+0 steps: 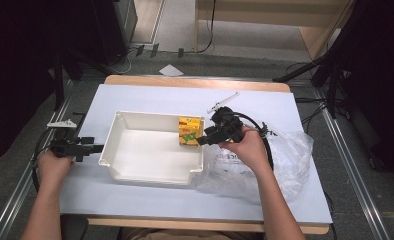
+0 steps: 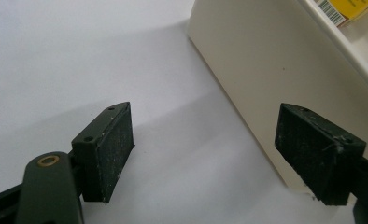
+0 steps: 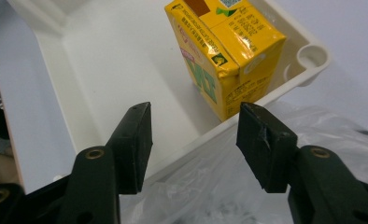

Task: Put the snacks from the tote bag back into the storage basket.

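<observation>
A yellow drink carton (image 1: 190, 130) (image 3: 224, 51) stands upright in the far right corner of a white plastic tray (image 1: 135, 150) (image 3: 102, 70). My right gripper (image 1: 205, 138) (image 3: 194, 144) hovers open just outside the tray's right rim, jaws apart with nothing between them, the carton a short way ahead. My left gripper (image 1: 97, 148) (image 2: 203, 154) rests low on the table at the tray's left wall (image 2: 261, 70), open and empty. A corner of the carton (image 2: 348, 9) peeks over the rim in the left gripper view.
A crumpled clear plastic bag (image 1: 280, 160) (image 3: 229, 186) lies on the table right of the tray, under my right hand. The white table cover (image 1: 150, 95) extends behind the tray. Stands and cables surround the table on the floor.
</observation>
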`<state>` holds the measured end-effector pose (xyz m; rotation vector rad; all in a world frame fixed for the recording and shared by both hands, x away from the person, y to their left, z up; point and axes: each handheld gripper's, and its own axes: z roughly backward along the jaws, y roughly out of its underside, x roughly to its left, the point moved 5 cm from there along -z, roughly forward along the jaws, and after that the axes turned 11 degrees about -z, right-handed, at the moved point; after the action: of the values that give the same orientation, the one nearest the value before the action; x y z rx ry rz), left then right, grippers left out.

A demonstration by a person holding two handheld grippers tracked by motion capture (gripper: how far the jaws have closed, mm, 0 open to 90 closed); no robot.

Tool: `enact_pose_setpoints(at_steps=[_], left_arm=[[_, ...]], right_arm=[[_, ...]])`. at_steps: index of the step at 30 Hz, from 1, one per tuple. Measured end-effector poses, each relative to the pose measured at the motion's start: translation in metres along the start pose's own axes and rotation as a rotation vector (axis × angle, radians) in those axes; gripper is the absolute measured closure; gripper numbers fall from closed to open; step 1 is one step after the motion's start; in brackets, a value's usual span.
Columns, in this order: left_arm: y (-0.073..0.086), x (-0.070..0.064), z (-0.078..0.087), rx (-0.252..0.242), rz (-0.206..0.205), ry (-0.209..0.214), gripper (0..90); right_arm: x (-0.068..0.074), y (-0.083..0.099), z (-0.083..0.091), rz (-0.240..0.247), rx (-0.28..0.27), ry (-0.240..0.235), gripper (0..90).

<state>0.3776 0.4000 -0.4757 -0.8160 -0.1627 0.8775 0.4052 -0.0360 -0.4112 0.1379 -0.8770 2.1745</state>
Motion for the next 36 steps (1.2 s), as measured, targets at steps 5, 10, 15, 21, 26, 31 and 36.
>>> enact_pose_setpoints(at_steps=[5,10,15,21,26,31,36], left_arm=[[0.0,0.0,0.0,0.0,-0.001,0.002,20.8],[0.0,0.0,0.001,-0.003,0.001,-0.002,20.8],[0.0,0.0,0.0,-0.003,0.0,-0.002,20.8],[0.0,0.0,0.001,-0.002,0.004,-0.003,20.8],[0.0,0.0,0.0,0.0,0.004,-0.002,20.8],[0.001,0.001,0.001,0.004,0.006,-0.005,20.7],[0.001,0.001,0.0,0.007,0.006,-0.006,20.7]], right_arm=[[0.002,-0.001,0.008,0.013,-0.043,-0.002,35.6],[-0.004,0.003,0.016,-0.001,-0.036,0.004,30.1],[-0.015,0.007,0.027,0.001,-0.056,0.04,28.0],[-0.032,0.014,0.039,-0.002,-0.073,0.078,23.1],[-0.045,0.019,0.05,-0.011,-0.1,0.108,23.1],[-0.058,0.027,0.058,-0.02,-0.109,0.116,23.1],[-0.071,0.035,0.064,-0.025,-0.127,0.124,23.0]])
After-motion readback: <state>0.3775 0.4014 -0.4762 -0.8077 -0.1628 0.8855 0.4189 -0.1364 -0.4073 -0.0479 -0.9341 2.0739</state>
